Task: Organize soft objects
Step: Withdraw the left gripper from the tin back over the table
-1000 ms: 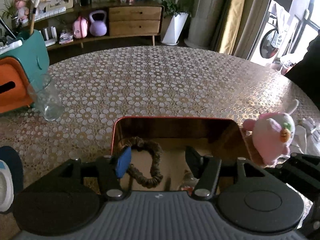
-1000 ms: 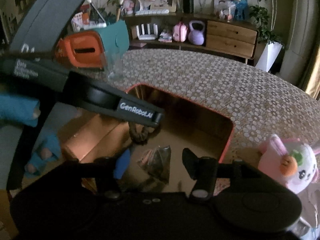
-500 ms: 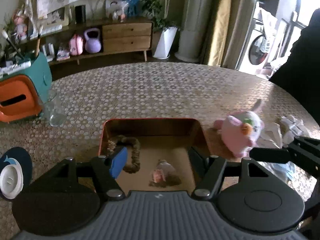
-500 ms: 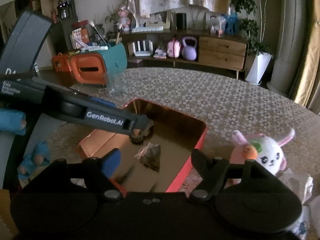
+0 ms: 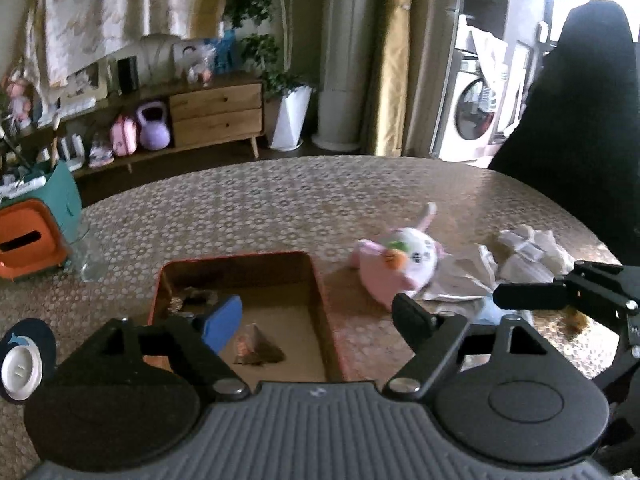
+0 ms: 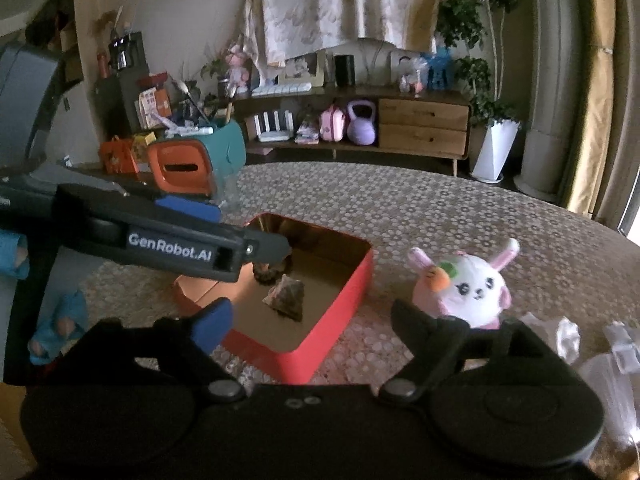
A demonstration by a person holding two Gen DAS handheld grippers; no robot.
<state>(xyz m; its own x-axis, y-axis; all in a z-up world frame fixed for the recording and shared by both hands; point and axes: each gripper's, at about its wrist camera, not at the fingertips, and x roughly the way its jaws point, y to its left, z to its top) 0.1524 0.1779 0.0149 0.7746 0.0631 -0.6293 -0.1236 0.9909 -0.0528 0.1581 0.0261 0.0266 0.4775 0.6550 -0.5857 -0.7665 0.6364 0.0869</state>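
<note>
My left tongs (image 5: 316, 316) hang spread and empty above the near edge of the red tray (image 5: 320, 280), and my right tongs (image 6: 310, 320) are likewise spread with nothing between them, so both are free for the next pick. The tray seems to be the collecting place: a brown scrunchie (image 5: 192, 296) lies in its 11 o'clock corner and a small pyramid-shaped pouch (image 6: 288, 294) sits near its middle. Outside it, at about 2 o'clock from the tray in the left view, the pink and white bunny plush (image 6: 468, 284) rests on the worktop (image 5: 280, 208) near the tray's right wall, so I judge it the next thing to gather. Crumpled white wrappers (image 5: 524, 248) lie beyond it at 3 o'clock. The worktop is round with a flower-patterned cover; a teal and orange box (image 6: 192, 160) stands at 10 o'clock, and a wooden sideboard (image 6: 424, 128) with a purple kettlebell (image 6: 362, 122) lines the far wall.
</note>
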